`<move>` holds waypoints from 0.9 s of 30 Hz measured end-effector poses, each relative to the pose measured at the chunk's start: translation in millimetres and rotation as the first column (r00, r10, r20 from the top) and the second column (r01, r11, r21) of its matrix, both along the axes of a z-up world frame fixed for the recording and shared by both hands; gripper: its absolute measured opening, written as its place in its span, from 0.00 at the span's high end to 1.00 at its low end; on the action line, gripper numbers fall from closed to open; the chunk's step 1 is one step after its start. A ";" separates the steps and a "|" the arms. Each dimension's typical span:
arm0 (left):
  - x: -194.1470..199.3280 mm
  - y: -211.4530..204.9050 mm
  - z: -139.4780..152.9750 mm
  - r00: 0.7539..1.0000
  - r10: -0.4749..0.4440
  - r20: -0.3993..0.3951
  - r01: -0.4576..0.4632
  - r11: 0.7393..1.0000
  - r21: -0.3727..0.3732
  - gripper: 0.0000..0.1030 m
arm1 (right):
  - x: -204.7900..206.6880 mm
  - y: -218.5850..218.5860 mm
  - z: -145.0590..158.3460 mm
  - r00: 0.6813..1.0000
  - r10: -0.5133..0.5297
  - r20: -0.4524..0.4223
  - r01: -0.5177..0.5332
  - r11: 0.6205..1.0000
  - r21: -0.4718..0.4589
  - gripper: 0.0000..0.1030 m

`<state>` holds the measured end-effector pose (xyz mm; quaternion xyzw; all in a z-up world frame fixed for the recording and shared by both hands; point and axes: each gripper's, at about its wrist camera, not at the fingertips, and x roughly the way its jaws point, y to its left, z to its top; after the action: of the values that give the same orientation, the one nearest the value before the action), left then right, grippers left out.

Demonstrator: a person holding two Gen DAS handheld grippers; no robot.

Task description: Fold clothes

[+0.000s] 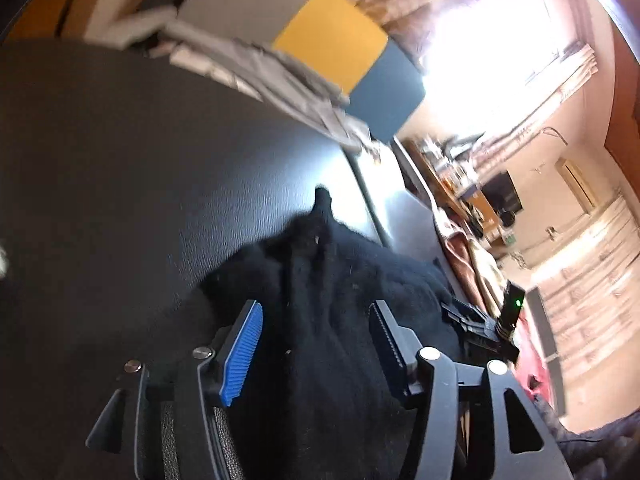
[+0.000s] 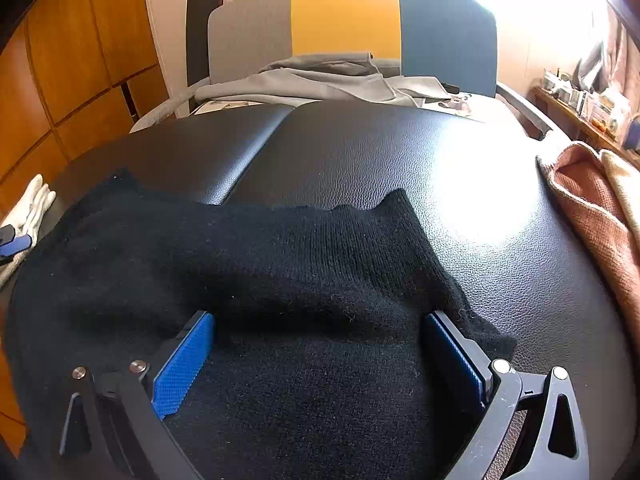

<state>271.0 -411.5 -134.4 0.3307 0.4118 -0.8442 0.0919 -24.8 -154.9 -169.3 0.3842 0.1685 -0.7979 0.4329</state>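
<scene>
A black knit garment [image 2: 248, 256] lies spread on the black leather surface [image 2: 380, 152], one folded part reaching right to a corner. My right gripper [image 2: 320, 320] is open, its blue-padded fingers [image 2: 184, 364] resting wide apart on the garment's near part. In the left wrist view the same black garment [image 1: 320, 280] lies bunched between and ahead of my left gripper [image 1: 316, 312], which is open with its blue-padded finger [image 1: 242, 356] on the left. The other gripper's black body [image 1: 480, 324] shows at the right of that view.
A grey garment [image 2: 328, 80] lies at the far end against a grey, yellow and blue backrest [image 2: 346, 18]. A pink knit cloth [image 2: 592, 208] hangs at the right edge. White cloth [image 2: 28, 208] lies at the left edge. Wooden panels stand on the left.
</scene>
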 end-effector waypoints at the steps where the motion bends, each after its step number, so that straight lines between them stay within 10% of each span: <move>1: -2.0 -1.7 -4.9 1.000 -0.011 0.005 0.011 1.000 0.021 0.43 | 0.1 -0.1 0.0 1.000 0.000 0.000 0.000 1.000 0.000 0.00; 11: -32.7 -22.1 -35.5 0.995 -0.090 -0.041 0.097 0.976 0.195 0.30 | -0.5 2.0 0.3 1.000 0.003 -0.001 -0.003 1.000 -0.005 0.00; 14: -50.1 -23.6 -40.2 0.991 -0.120 -0.054 0.129 0.967 0.220 0.48 | -0.8 2.5 0.5 1.000 0.004 0.001 -0.004 1.000 -0.008 0.00; 15: -55.9 -24.1 -41.7 0.990 -0.129 -0.058 0.139 0.964 0.228 0.87 | -0.8 2.6 0.4 1.000 0.004 0.001 -0.004 1.000 -0.009 0.00; 27: -43.4 -35.6 -17.7 1.000 0.001 0.029 -0.005 0.988 0.154 0.87 | -4.0 3.5 3.7 0.999 0.027 0.033 -0.026 0.999 -0.025 0.00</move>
<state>227.6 -447.1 -152.1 0.3481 0.4749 -0.8049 0.0733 -28.8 -151.4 -165.6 0.3899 0.1565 -0.7876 0.4507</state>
